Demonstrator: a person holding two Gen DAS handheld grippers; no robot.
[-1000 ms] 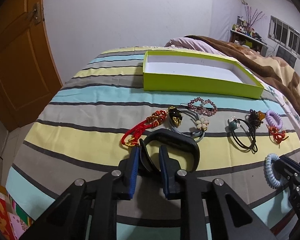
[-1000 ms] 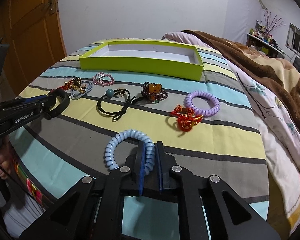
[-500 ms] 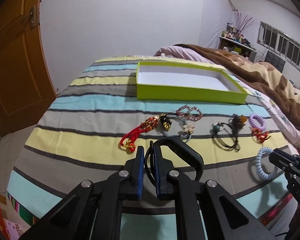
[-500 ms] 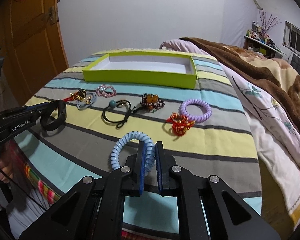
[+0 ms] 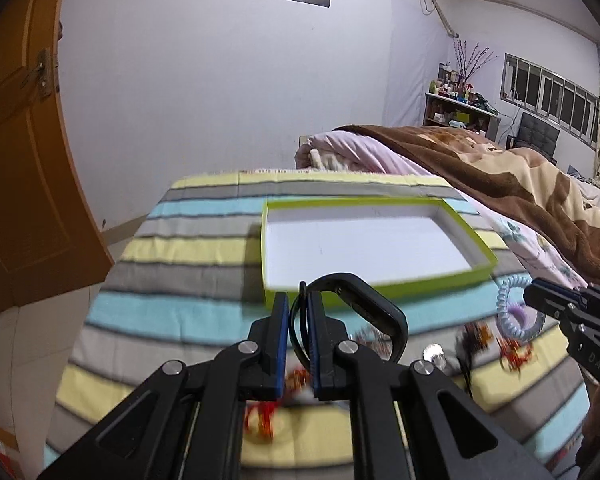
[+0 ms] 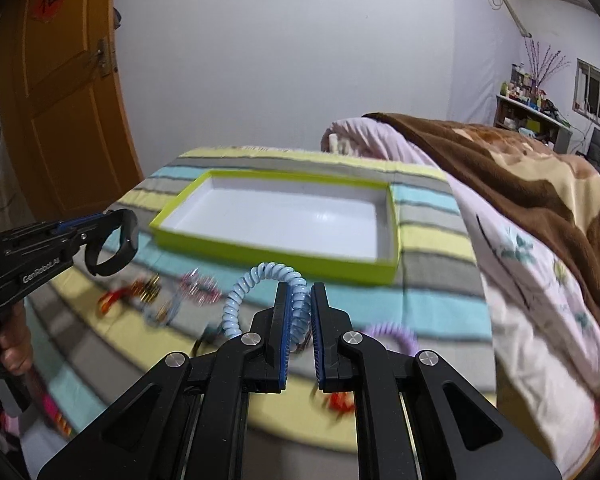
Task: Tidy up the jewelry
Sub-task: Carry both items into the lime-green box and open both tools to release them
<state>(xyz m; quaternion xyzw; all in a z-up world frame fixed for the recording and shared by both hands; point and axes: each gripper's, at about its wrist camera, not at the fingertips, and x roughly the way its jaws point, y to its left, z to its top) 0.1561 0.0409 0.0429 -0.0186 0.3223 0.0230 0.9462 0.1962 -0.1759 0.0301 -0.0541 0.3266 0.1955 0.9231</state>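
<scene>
Left wrist view: left gripper (image 5: 299, 300) clamped on black band (image 5: 374, 312), held above striped bedspread (image 5: 172, 248), short of green tray (image 5: 440, 280). Right wrist view: right gripper (image 6: 299, 298) pinching pale blue coil tie (image 6: 260, 276), lifted, near tray's front wall.

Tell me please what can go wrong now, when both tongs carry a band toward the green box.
1. The left tongs pinch only the thin end of the black band; most of it hangs to one side, so it may swing or slip out.
2. The blue coil tie is springy and loops sideways out of the right tongs; it could pop free or snag.
3. Both aim at the same green box, so the tongs could bump over it.
</scene>
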